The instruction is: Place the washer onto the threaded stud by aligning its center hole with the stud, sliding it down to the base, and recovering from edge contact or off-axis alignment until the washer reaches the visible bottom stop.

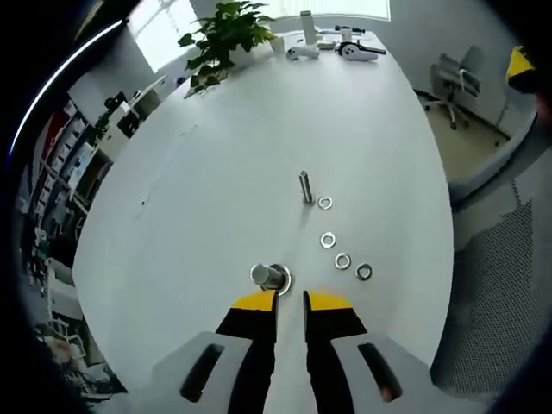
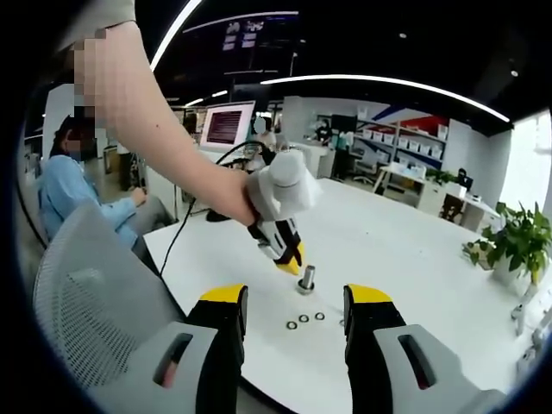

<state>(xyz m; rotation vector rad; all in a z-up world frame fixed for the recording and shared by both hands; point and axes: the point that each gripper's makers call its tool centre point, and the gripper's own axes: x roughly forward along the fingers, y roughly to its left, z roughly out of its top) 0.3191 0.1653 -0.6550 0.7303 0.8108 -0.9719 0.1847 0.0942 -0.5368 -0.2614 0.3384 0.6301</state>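
Note:
A short metal stud [image 1: 268,275] stands on the white table [image 1: 216,172] with a washer [image 1: 284,281] around its base, just ahead of my left gripper [image 1: 290,297]. The jaws stand only a narrow gap apart, with nothing between them. A second, taller stud [image 1: 305,185] stands farther off, and several loose washers [image 1: 328,239] lie in a line to its right. In the right gripper view, my right gripper [image 2: 296,297] is wide open and empty above the near table edge. The left gripper [image 2: 289,259], held by a hand, hovers beside the stud [image 2: 306,278]. Loose washers [image 2: 304,318] lie in front.
A potted plant [image 1: 220,39] and white tools [image 1: 345,47] sit at the table's far end. A grey mesh chair [image 2: 86,285] stands at the near edge on the left. A seated person in blue [image 2: 73,185] is behind it, and a black cable [image 2: 185,224] runs across the table.

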